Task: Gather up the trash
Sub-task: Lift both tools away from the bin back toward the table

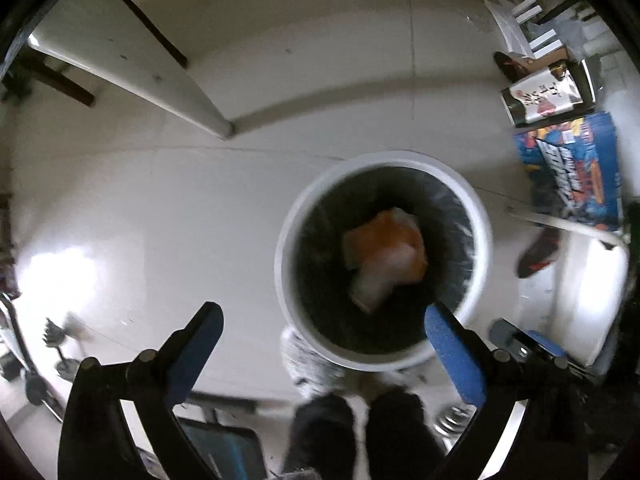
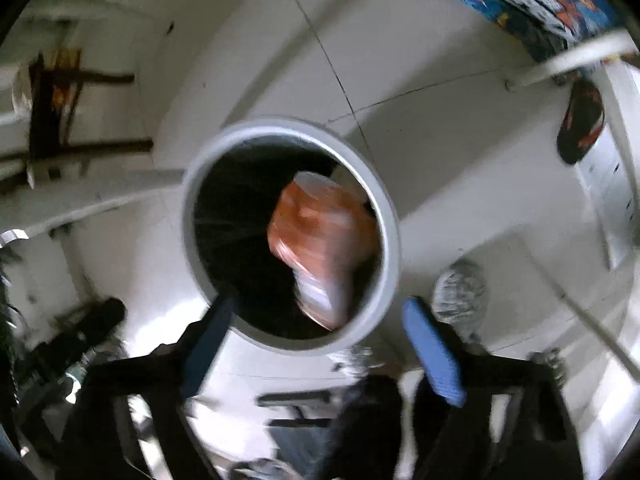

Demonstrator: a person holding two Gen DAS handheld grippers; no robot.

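A white round trash bin with a black liner stands on the pale floor below me. An orange and white crumpled wrapper lies inside it. My left gripper is open and empty, held above the bin's near rim. In the right wrist view the same bin holds the orange wrapper. My right gripper is open and empty above the bin's near edge. Both views are blurred by motion.
A white table with dark legs stands at the upper left. Boxes and a blue printed carton lie at the right, with a dark shoe. A fuzzy grey slipper and dark legs are beside the bin.
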